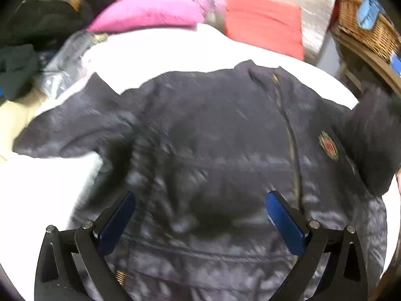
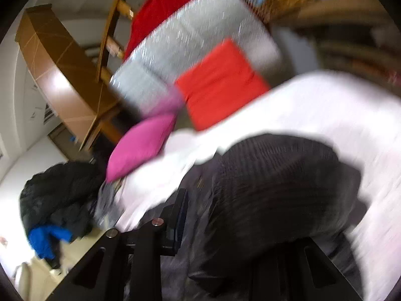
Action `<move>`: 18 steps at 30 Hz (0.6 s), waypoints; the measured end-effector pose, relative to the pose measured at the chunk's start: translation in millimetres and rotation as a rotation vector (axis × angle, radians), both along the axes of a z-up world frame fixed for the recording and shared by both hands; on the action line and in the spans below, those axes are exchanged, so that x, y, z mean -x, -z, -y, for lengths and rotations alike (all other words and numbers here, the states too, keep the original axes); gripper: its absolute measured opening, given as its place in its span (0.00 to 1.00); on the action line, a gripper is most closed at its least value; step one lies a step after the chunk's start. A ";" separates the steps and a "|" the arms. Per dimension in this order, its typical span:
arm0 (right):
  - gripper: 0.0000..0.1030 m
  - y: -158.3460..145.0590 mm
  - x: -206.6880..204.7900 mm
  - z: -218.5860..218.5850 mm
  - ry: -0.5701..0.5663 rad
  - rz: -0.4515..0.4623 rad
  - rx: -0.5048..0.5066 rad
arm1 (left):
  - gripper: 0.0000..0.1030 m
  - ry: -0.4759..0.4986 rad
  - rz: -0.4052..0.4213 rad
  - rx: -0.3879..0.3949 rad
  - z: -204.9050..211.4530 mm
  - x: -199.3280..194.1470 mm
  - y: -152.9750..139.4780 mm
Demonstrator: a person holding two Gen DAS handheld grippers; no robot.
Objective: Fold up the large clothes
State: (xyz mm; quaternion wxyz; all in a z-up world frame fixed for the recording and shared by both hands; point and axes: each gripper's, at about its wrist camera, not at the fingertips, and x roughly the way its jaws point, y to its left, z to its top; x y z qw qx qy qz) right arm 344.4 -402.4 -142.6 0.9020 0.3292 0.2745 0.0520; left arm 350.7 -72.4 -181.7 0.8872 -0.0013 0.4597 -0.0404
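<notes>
Jacket (image 1: pixel 213 135) lies front-up on the white bed (image 1: pixel 155 47), filling the middle of the left wrist view: collar toward the top, zip running down right of centre, crest badge at right, one sleeve (image 1: pixel 57 135) stretched to the left edge.

Left gripper (image 1: pixel 200 215): fingers spread wide, nothing between them, hanging over the lower body of the jacket near the hem.

Right gripper (image 2: pixel 225 225): fingers close together, a bunch of dark fabric sits between them in the lower centre of the right wrist view. Looks like the other sleeve or shoulder, lifted off the bed. Reads as a grip, but blur keeps me from seeing the pads press.

Handling, my estimate: quilted and padded, so soft, bulky, fairly light, shell probably slick. It won't hold a crease; folds will spring back unless pressed flat. Pinch at seams, cuff, hem or shoulder, where layers are thick enough not to slip. Avoid the zip line.

Hard to read:
- Both views are motion-smeared, the right one badly tilted.
- Right gripper's far finger is buried in fabric; only the near one (image 2: pixel 179 222) shows.
- Jacket's right sleeve is cut off by the frame edge in the left view.
- Hem sits under the left gripper body, not visible.
- Dark pile at upper left is unidentifiable clothing.
</notes>
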 end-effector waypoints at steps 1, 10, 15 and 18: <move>0.30 7.3 0.8 -5.7 -0.022 -0.023 -0.025 | 1.00 -0.011 0.012 0.004 -6.2 -1.1 -0.2; 0.86 71.0 28.3 10.9 -0.088 -0.148 -0.506 | 1.00 -0.023 0.022 0.096 -13.2 -2.3 -6.3; 0.95 74.5 73.0 53.8 0.006 -0.066 -0.742 | 1.00 0.085 0.110 0.053 22.8 11.8 -16.4; 0.95 101.5 90.1 86.7 0.130 -0.107 -0.894 | 1.00 0.155 0.152 0.031 50.0 33.3 -26.7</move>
